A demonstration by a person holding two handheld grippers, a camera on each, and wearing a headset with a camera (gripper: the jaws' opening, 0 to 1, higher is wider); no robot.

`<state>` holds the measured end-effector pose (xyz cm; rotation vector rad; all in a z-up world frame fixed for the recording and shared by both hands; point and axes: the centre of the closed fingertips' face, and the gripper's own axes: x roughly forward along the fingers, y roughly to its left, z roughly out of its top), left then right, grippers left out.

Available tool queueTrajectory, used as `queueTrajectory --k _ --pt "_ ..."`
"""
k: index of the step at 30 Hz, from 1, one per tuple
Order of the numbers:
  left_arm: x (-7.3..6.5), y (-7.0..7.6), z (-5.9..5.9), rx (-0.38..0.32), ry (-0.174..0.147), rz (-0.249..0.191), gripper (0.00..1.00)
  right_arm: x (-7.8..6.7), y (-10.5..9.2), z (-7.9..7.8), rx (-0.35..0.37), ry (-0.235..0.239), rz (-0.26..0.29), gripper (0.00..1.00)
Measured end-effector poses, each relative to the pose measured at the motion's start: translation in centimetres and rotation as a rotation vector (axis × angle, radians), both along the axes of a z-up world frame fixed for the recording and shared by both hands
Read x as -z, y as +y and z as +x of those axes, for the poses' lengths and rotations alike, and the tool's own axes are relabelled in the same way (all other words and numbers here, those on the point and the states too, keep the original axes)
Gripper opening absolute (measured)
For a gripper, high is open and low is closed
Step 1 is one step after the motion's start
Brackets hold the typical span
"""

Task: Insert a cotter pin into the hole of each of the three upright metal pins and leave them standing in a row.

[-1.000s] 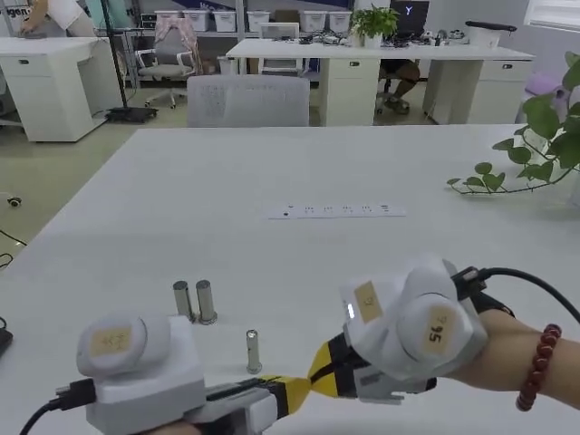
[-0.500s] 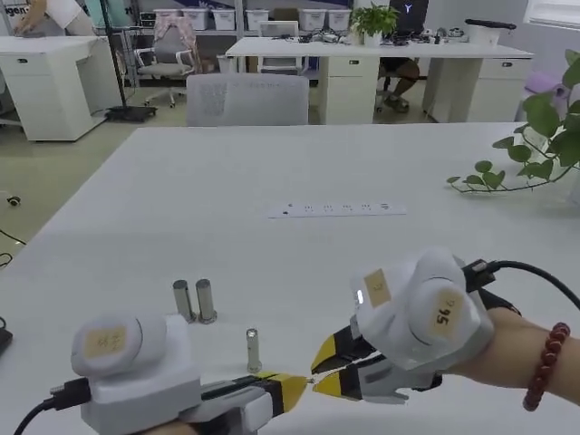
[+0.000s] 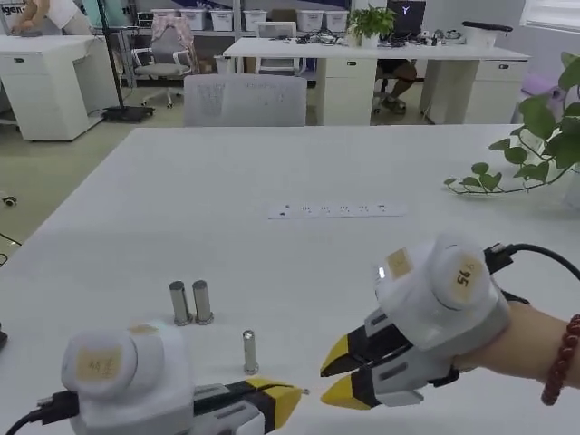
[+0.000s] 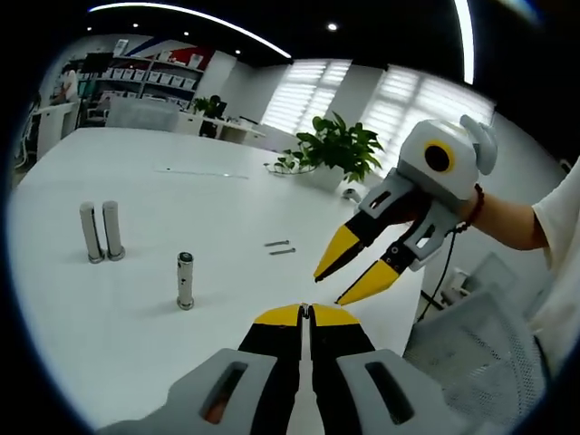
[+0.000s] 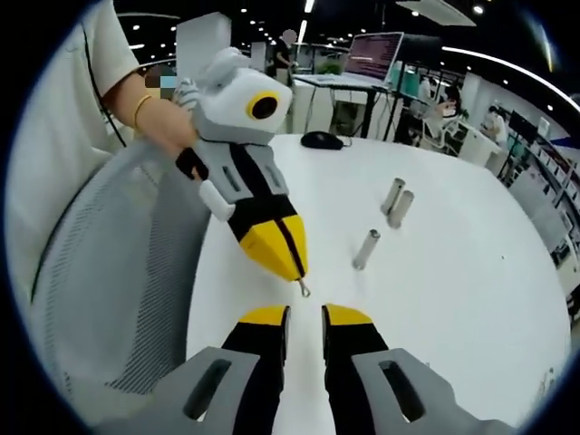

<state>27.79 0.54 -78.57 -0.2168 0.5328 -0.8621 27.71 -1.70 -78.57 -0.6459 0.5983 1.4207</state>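
cotter pin (image 5: 304, 290): is sticking out of the closed tip of the left gripper (image 5: 292, 265); its looped end is hanging just ahead of the right fingertips without touching them.
left fingers: are pressing together on the cotter pin, and in the left gripper view the yellow tips are meeting with no gap.
right gripper (image 3: 326, 383): is holding its jaws parted and gripping nothing; its tips are pointing at the left tips from just beside them.
single metal pin (image 3: 250, 352): is standing upright on the table, just beyond the left fingertips and a little to their left.
two metal pins (image 3: 180, 304): are standing upright side by side, nearly touching, farther out and more to the left of the left fingers than the single metal pin.
loose cotter pins (image 4: 277, 243): are lying flat, two together, ahead of the left fingertips, between the single metal pin and the right fingers.
table (image 3: 272, 163): white, is bearing all the pins.
power strip (image 3: 335, 210): is lying flat, well beyond both sets of fingers.
plant (image 3: 544, 136): is trailing leaves over the table edge, well beyond the right fingers.
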Motion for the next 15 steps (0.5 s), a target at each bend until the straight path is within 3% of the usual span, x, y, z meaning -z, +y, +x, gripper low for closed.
queueTrajectory --k 4,9,13,15 --pt "-0.2 -0.3 -0.5 0.071 -0.077 0.064 0.0 -0.1 -0.3 -0.5 0.004 0.054 0.016 0.17" --pt "-0.2 -1.1 -1.4 0.147 -0.125 0.108 0.0 -0.1 -0.5 -1.1 -0.004 0.096 0.026 0.17" --pt "0.1 -1.6 -2.3 0.234 -0.181 0.173 0.0 -0.1 -0.7 -1.6 -0.018 0.129 0.029 0.18" --pt "0.2 -1.9 -2.6 0.252 -0.185 0.177 0.0 -0.1 -0.7 -2.1 -0.031 0.153 0.034 0.18"
